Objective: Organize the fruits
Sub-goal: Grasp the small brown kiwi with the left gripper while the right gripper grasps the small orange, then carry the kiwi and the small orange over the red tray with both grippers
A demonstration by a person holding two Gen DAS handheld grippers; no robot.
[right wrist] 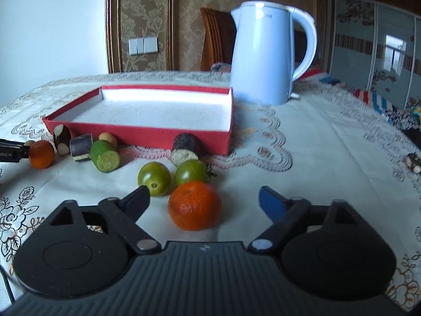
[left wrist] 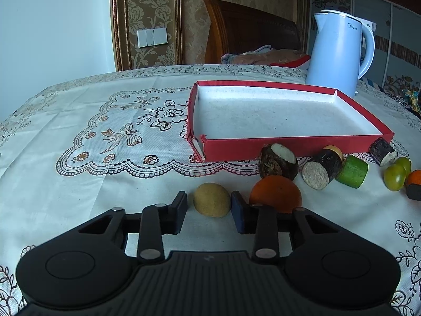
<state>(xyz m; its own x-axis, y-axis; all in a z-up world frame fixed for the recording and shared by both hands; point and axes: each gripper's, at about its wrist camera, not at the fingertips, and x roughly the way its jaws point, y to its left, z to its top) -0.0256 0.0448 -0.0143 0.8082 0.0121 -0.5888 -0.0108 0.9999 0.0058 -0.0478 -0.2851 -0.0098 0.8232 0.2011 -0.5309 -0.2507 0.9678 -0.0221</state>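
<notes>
In the left wrist view a small yellow round fruit [left wrist: 211, 200] lies on the tablecloth, and my left gripper [left wrist: 209, 210] is shut on it, with a pad at each of its sides. An orange [left wrist: 275, 193] lies just right of that gripper. In the right wrist view my right gripper [right wrist: 205, 200] stands open around a second orange [right wrist: 194, 205], whose sides its fingers do not touch. Two green tomatoes [right wrist: 154, 176] lie just beyond it. A shallow red tray [left wrist: 289, 147] with a white, bare floor stands behind the fruit, and its front wall [right wrist: 136, 134] also shows in the right wrist view.
Along the tray's front lie a cut brown root [left wrist: 279, 163], dark cut stalk pieces [left wrist: 321, 168] and a green cut piece [left wrist: 352, 171]. A pale blue kettle [right wrist: 265, 52] stands behind the tray's right corner. Another small piece [right wrist: 413, 162] lies far right. A patterned cloth covers the table.
</notes>
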